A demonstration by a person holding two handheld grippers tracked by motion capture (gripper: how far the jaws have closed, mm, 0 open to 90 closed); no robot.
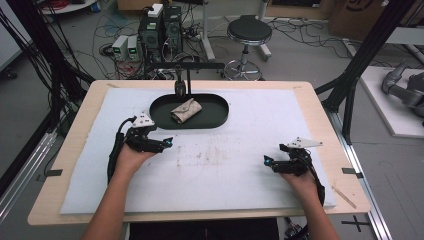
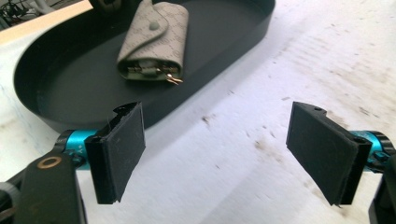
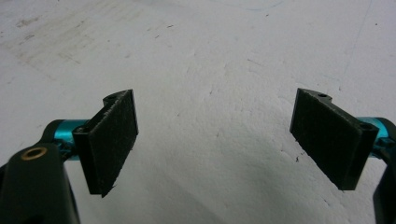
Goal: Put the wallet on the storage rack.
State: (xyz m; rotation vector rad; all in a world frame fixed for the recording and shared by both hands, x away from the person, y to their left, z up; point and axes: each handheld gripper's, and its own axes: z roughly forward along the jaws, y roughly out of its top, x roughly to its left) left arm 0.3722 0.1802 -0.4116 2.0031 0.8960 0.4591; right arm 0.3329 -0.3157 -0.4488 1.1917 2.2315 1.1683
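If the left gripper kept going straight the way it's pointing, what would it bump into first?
Probably the near wall of the black tray, just ahead of the open left gripper. The beige key pouch lies farther in; depth is hard to judge.

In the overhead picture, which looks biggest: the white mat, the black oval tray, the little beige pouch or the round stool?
1. White mat
2. Black oval tray
3. Round stool, though it stands farther from the camera, so its true size is unsure
4. Beige pouch

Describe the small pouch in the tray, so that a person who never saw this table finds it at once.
A white mat covers the wooden table, and a black oval tray sits at its far middle. The small pouch lies alone inside the tray: beige patterned fabric, a snapped flap, and metal key parts poking from its open end.
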